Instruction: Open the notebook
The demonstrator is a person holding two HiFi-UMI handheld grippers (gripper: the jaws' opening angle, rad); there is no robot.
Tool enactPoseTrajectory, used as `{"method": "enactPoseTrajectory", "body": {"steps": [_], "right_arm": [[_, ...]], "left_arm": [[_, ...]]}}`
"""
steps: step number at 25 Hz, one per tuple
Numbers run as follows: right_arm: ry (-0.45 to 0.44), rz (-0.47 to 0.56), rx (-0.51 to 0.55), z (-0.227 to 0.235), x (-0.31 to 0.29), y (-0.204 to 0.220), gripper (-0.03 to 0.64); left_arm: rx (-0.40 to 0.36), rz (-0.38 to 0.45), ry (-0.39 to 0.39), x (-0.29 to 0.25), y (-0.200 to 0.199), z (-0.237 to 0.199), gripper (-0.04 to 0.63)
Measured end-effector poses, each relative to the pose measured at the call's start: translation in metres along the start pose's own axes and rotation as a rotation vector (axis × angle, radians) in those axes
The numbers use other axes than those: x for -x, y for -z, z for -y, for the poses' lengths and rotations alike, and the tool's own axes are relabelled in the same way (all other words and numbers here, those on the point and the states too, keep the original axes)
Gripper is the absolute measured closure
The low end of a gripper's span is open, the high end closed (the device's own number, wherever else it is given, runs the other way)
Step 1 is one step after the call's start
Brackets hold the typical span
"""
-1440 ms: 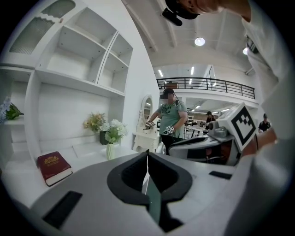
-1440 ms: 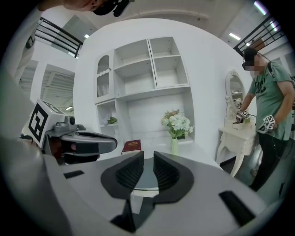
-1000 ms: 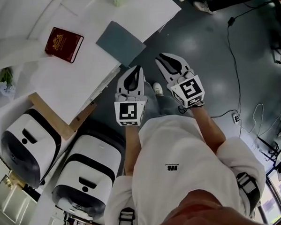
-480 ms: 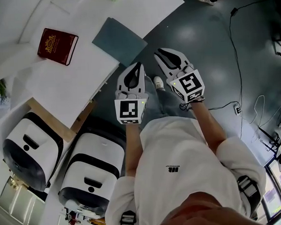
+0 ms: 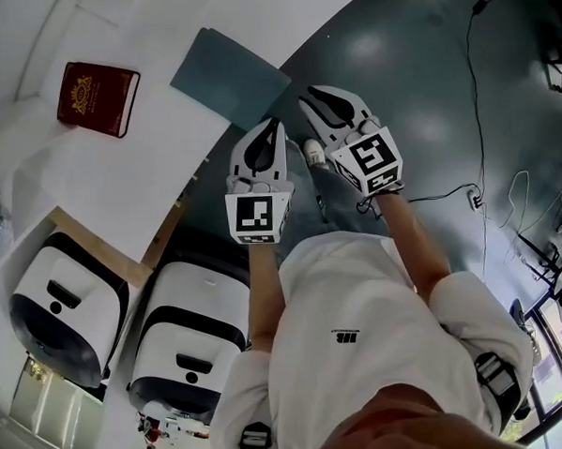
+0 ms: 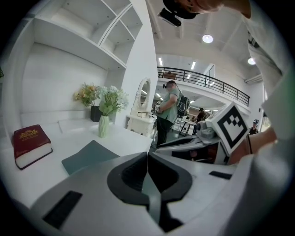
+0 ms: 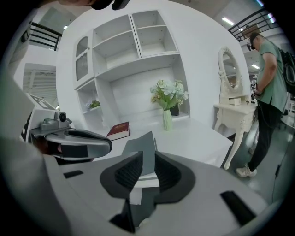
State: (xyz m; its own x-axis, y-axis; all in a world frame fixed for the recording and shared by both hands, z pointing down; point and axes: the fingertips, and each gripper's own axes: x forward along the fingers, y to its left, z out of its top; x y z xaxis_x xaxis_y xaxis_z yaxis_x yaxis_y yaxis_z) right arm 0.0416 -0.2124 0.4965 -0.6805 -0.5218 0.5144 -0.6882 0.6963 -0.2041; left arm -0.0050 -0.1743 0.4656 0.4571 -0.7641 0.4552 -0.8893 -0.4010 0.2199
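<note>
Slate-grey notebook [image 5: 228,79], thin, flat, closed, lies on white table [image 5: 165,169] just ahead-left of both tongs, untouched. L gripper [image 5: 274,125]: jaws together, empty. R gripper [image 5: 310,97]: jaws apart, just been opening, nothing btwn. Farther left sits a red book [image 5: 98,97].

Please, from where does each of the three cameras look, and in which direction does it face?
Head view: on the person's head, looking steeply down at the table, left claw, right claw, the person's arms and shirt.
Left claw view: on the left claw, facing the table over shut jaws; the right claw shows at right.
Right claw view: on the right claw, facing table and shelves; its jaws have just been opening, nothing between them.
Shared: all show the red book and grey notebook.
</note>
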Motion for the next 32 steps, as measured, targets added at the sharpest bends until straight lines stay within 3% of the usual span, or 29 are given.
{"method": "enactPoseTrajectory", "body": {"steps": [14,32], "right_arm": [[0.007,-0.044,-0.075,0.017,-0.035,0.032,0.541],[-0.042,-0.09,-0.154,0.02,-0.081,0.055,0.479]], "left_arm": [[0.005,-0.052,0.041,-0.033,0.024,-0.01,0.595],[0.017,-0.082,0.051,-0.047,0.039,-0.026,0.595]]}}
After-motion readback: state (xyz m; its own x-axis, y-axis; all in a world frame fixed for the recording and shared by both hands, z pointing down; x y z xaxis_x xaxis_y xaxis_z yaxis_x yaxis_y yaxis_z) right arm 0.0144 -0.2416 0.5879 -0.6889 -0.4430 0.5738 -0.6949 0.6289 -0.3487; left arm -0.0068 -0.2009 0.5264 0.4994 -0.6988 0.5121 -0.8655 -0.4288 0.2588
